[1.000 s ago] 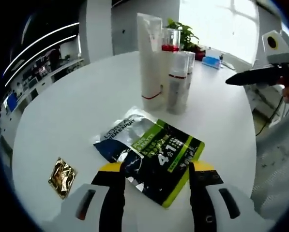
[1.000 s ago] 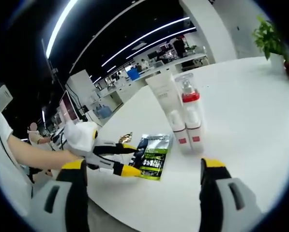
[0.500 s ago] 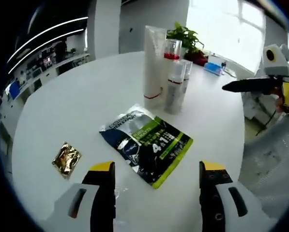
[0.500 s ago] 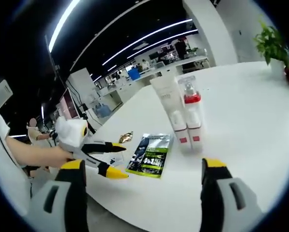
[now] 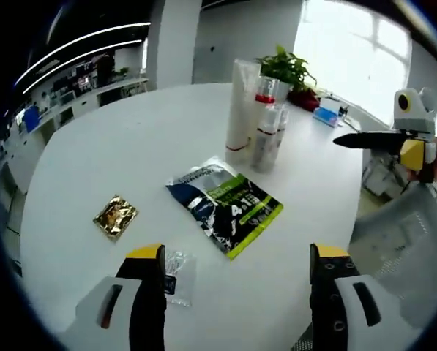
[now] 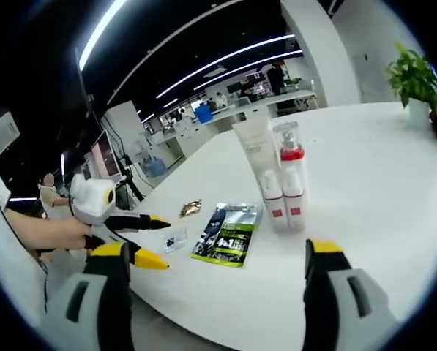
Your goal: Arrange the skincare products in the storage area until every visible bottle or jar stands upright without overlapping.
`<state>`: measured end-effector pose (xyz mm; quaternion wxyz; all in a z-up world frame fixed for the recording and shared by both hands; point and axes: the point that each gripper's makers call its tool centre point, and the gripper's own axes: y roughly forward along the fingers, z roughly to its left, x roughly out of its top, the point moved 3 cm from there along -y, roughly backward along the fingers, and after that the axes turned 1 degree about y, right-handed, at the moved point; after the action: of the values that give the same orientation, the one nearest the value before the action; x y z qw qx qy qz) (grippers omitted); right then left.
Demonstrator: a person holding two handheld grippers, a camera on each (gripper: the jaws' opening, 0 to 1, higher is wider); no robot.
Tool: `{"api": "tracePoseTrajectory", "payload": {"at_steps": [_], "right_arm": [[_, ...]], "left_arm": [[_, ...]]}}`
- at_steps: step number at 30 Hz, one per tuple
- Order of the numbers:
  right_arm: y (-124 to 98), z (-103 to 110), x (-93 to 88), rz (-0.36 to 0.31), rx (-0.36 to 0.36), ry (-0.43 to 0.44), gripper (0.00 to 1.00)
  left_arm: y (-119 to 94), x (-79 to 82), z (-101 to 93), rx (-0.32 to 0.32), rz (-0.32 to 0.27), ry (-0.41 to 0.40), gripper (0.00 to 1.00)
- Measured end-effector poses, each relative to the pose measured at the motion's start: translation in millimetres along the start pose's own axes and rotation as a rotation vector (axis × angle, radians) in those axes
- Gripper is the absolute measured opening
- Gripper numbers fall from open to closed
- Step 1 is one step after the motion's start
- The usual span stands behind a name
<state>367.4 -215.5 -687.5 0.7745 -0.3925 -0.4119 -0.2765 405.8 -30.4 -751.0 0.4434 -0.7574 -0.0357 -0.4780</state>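
Left gripper view: both hand-held grippers, left (image 5: 236, 256) and right (image 6: 217, 252), gape empty; bottles (image 5: 266, 135) stand upright, so approach gently without toppling them.

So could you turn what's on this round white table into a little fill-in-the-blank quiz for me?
1. The tall white tube and the bottles beside it all stand ____.
2. The dark and green foil pouch lies ____ on the round white table.
3. The small crinkled sachet is ____ in colour.
4. The left gripper has its jaws ____.

Missing words: upright; flat; gold; open
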Motion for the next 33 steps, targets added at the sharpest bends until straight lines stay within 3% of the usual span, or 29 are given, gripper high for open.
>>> {"api": "tracePoseTrajectory", "payload": {"at_steps": [17, 33], "right_arm": [[-8, 10, -1.3, 0.004, 0.002, -0.058, 1.00], [-15, 2, -3.6, -0.020, -0.071, -0.062, 1.00]], "left_arm": [[-53, -21.9, -1.4, 0.054, -0.044, -0.095, 0.89], [-87, -33.0, -4.3, 0.102, -0.083, -0.133, 0.97]]}}
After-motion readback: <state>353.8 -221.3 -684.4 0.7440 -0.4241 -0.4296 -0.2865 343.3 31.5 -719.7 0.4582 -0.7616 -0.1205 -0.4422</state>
